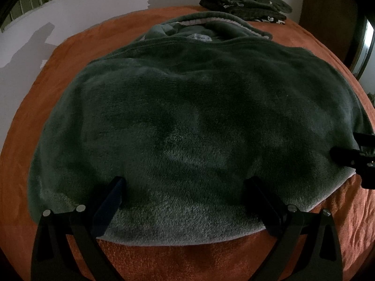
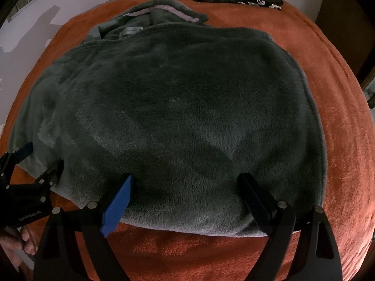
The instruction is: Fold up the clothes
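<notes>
Orange bedspread (image 1: pixel 164 257) fills both views, dim light. Dark green fleece garment (image 1: pixel 192 121) lies flat across the middle of it, collar and label (image 1: pixel 199 38) at 12 o'clock, near hem at 6 o'clock, apparently already folded in to a rough rectangle. Stack of folded dark clothes (image 1: pixel 243 5) sits at 1 o'clock by the far edge, well apart from it. Handling call: thick plush, soft, zero stiffness, light to moderate weight, will sag and drag on the terry-like cover; pile looks grippy, not slippery; nothing fragile. Best hold is the near hem, one pinch toward each corner, catching all layers so the lower one doesn't stay behind. Left gripper (image 1: pixel 185 185) sits at the hem around 6 to 7 o'clock, fingers spread wide, tips resting on or just over the fleece, nothing pinched. Right gripper (image 2: pixel 186 180) is beside it at 5 o'clock, same low forward-pointing pose, also spread wide and not clamped. Each shows at the other's view edge, so they're close together. Both need to close on the hem before lifting toward 12 o'clock.
</notes>
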